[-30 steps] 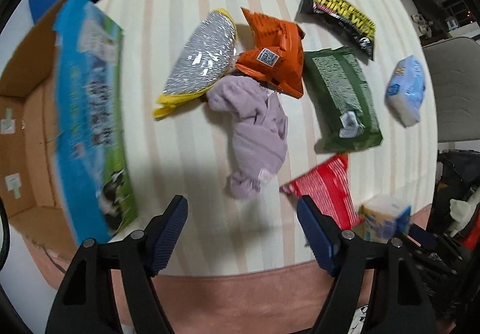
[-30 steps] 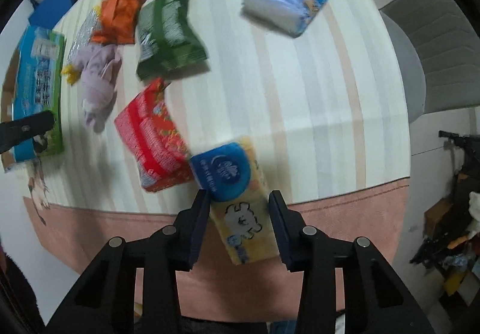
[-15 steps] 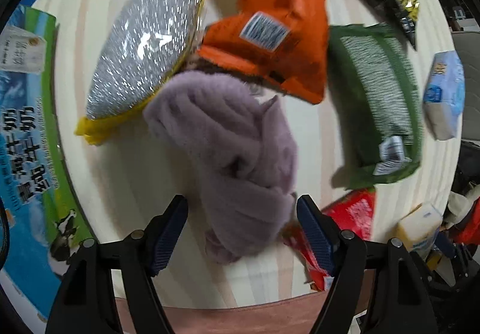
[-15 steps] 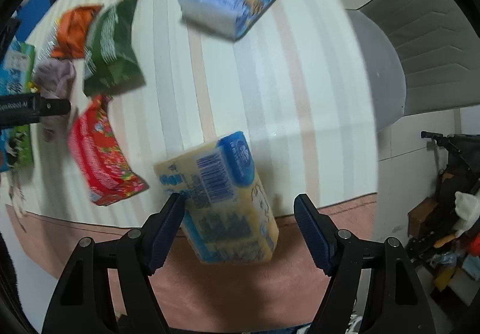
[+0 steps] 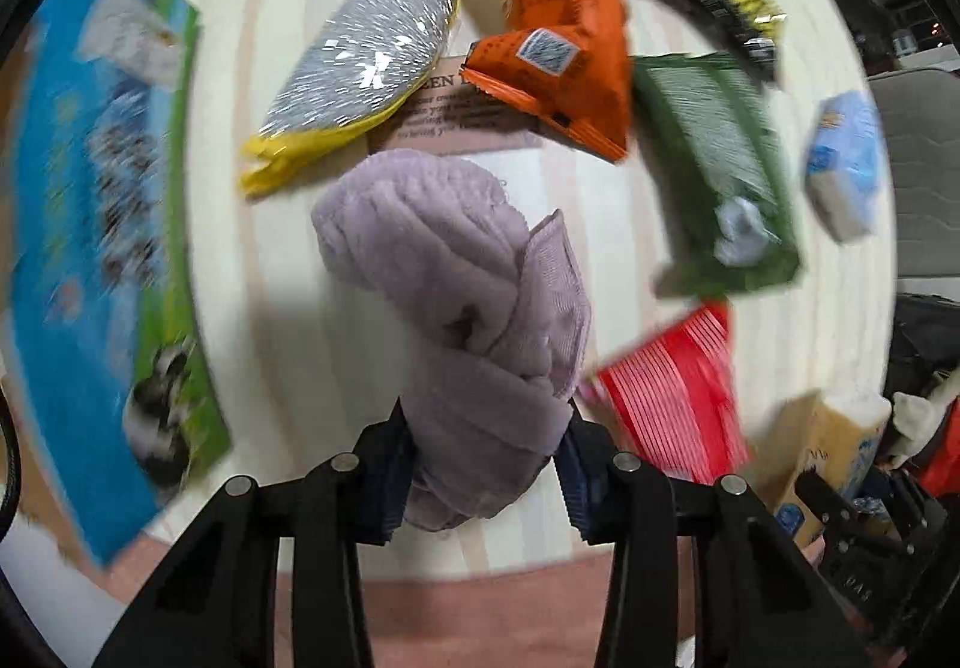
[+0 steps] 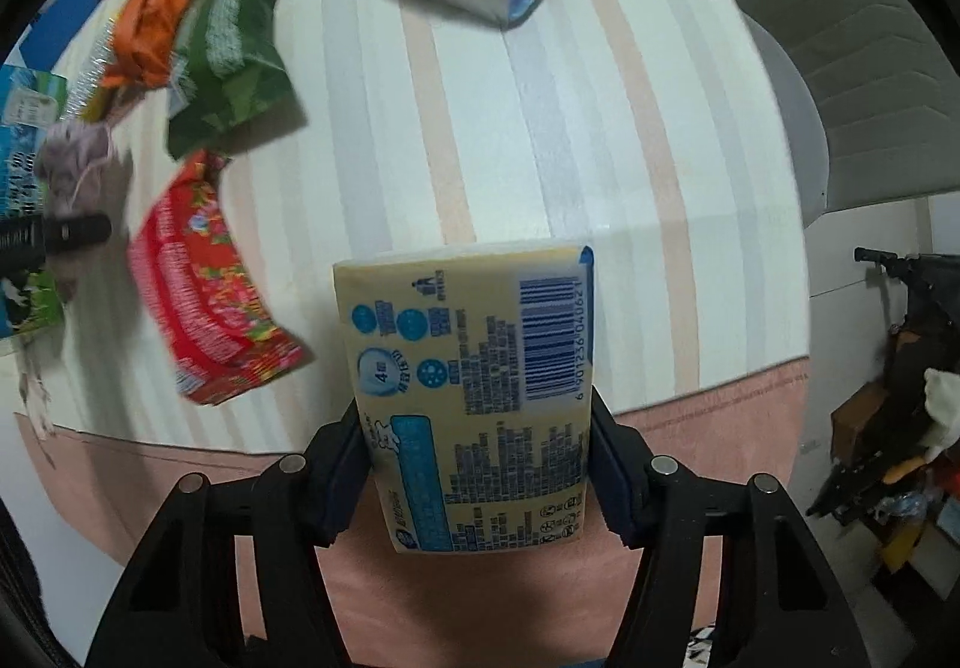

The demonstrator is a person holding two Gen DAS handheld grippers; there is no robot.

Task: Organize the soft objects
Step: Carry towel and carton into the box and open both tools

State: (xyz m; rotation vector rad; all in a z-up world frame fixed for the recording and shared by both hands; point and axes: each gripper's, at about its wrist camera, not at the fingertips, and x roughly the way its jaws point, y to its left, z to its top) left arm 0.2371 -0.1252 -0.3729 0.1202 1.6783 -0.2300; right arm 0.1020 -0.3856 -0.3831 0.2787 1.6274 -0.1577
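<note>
Left wrist: left gripper (image 5: 485, 473) clamped on lilac towel (image 5: 462, 296). Right wrist: right gripper (image 6: 477, 464) squeezing yellow tissue pack (image 6: 474, 386).

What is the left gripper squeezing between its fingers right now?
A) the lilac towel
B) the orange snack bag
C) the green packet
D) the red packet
A: in the left wrist view the left gripper has both fingers pressed against the bunched lilac towel, while the snack packets lie apart on the table.
</note>
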